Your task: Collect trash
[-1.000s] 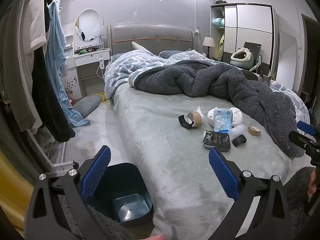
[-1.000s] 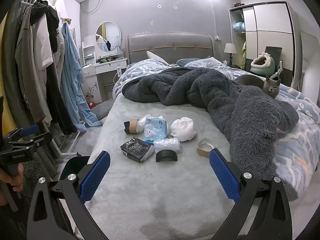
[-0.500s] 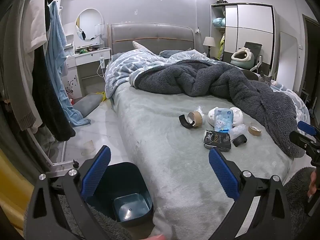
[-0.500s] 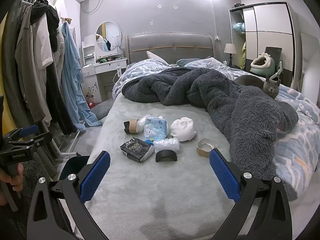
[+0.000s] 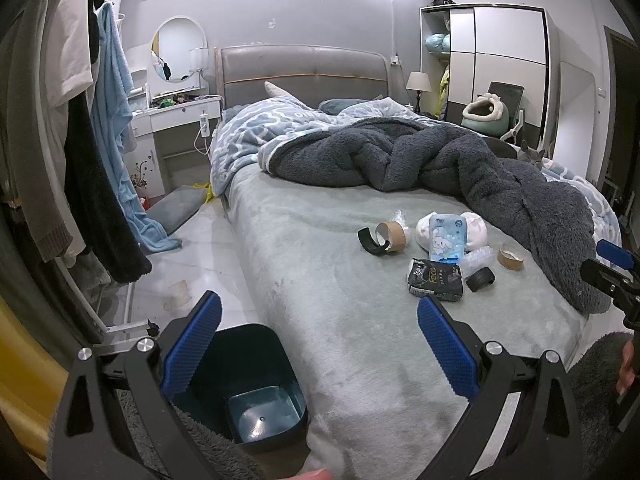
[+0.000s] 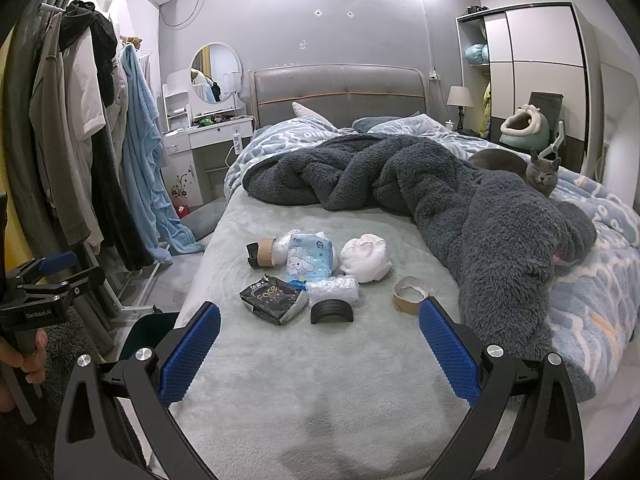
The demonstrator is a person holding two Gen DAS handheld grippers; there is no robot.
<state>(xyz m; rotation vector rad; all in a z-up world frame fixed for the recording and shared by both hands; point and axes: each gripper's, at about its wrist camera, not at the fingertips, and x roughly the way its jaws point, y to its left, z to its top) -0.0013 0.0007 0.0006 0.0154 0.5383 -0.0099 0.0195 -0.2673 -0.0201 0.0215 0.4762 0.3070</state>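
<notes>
Trash lies in a cluster on the grey-green bed [image 6: 320, 380]: a black wrapper [image 6: 273, 299] [image 5: 435, 280], a blue cartoon tissue pack [image 6: 309, 258] [image 5: 447, 238], a white crumpled wad [image 6: 366, 258], bubble wrap [image 6: 334, 288], a black curved piece [image 6: 332, 313], a cardboard tape core [image 6: 410, 301] [image 5: 510, 257] and another core [image 6: 264, 252] [image 5: 391, 237]. My right gripper [image 6: 319, 354] is open and empty, just short of the cluster. My left gripper [image 5: 319, 346] is open and empty, over the bed's corner above a dark blue bin [image 5: 248, 384].
A dark grey fleece blanket [image 6: 460, 208] is heaped across the bed behind and right of the trash. A grey cat [image 6: 542, 176] lies at the right. A clothes rack [image 6: 92, 152] with hanging clothes stands left of the bed. A vanity desk [image 5: 176, 116] is at the back.
</notes>
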